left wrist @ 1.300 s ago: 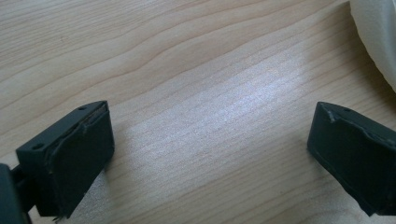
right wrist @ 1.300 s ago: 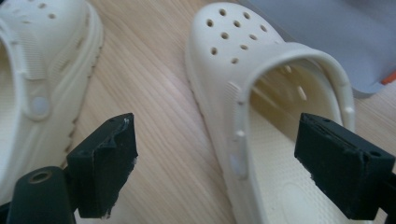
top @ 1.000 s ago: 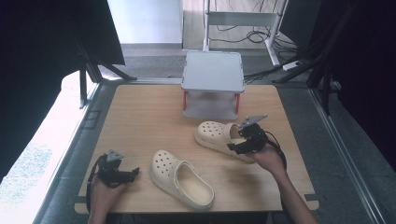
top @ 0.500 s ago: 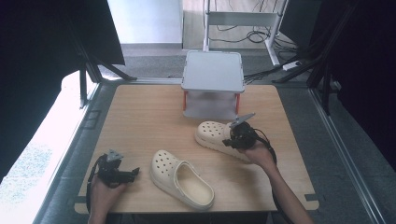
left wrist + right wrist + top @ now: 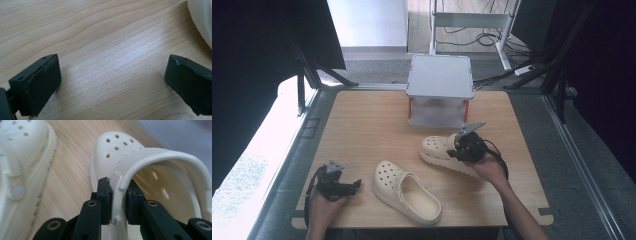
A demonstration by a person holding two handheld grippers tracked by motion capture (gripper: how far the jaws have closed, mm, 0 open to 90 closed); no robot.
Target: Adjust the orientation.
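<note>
Cream foam is what I'm working with: two clogs on the wooden table (image 5: 362, 125). My right gripper (image 5: 117, 200) is clamped on the heel strap (image 5: 150, 157) of the far clog (image 5: 439, 149), which sits toward the right of the table, just in front of the small grey stand (image 5: 440, 75). Its jaws have just been closing, and now both pads press the strap's ribbed band from either side, close to where it pivots on the shoe.

I judge this shoe light and rubbery. The strap is thin enough to fit the jaws well, but it hinges, so I expect the body to swing and hang toe-down once lifted. The ribbing should help against slipping. A firmer hold would be the side wall at the heel opening, though that is thicker and springier.

The near clog (image 5: 407, 191) lies at the front middle of the table, toe pointing away to the left. My left gripper (image 5: 354, 185) rests on the table just left of it, jaws wide apart with nothing between them.
</note>
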